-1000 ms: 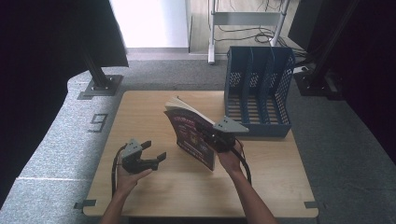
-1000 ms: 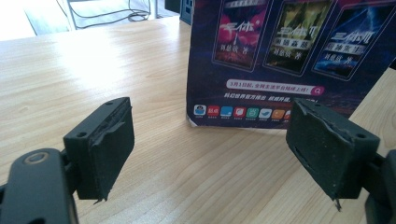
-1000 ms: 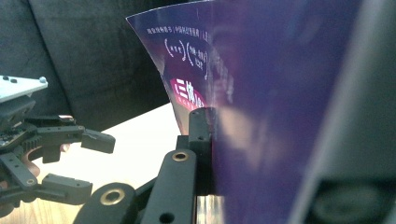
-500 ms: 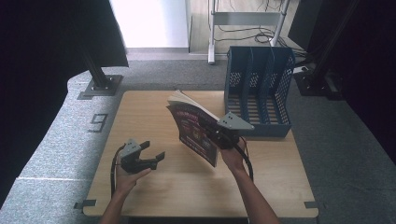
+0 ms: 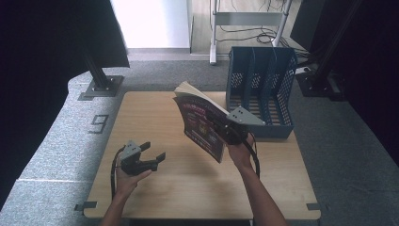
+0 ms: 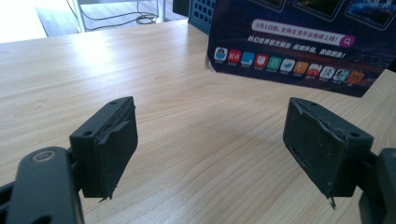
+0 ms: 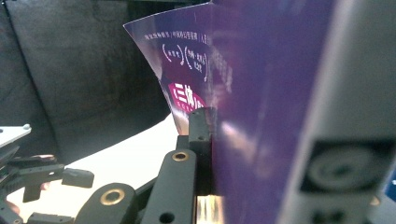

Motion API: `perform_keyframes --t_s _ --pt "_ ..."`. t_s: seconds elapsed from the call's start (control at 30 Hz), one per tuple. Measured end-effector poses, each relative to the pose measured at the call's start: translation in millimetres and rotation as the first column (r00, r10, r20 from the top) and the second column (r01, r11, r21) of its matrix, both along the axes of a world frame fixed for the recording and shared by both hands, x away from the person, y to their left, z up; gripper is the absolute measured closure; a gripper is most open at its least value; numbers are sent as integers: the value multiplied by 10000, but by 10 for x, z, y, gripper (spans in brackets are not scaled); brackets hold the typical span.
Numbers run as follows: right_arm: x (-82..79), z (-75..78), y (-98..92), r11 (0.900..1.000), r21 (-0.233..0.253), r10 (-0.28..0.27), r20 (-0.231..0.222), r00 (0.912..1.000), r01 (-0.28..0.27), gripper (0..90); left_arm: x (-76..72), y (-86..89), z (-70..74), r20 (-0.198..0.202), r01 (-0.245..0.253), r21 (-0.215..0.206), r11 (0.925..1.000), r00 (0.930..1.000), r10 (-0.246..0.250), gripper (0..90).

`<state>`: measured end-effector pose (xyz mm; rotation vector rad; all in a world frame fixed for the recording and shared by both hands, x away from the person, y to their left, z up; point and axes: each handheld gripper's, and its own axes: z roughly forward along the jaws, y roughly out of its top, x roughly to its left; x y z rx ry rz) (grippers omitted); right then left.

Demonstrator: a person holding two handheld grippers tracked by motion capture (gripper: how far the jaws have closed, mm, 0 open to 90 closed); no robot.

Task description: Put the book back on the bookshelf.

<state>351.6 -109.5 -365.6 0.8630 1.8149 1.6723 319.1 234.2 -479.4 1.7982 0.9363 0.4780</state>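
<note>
While the wooden bench [image 5: 188,183] carries a blue file rack [image 5: 261,94] at its far right, a magazine [image 5: 202,125] is held tilted above mid-bench, just left of the rack, the right gripper [image 5: 230,129] clamped on its edge. The left gripper [image 5: 153,153], jaws wide apart and empty, hovers near-left.

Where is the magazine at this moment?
In the high view the magazine is held tilted above the table's middle by the right gripper, just left of the blue file rack.
</note>
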Motion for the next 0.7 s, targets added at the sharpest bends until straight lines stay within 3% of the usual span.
perform_keyframes --t_s 0.7 --pt "69 221 -199 9977 227 -640 255 9976 635 820 26 -19 -25 -459 -37 101 9999 9989 41 176"
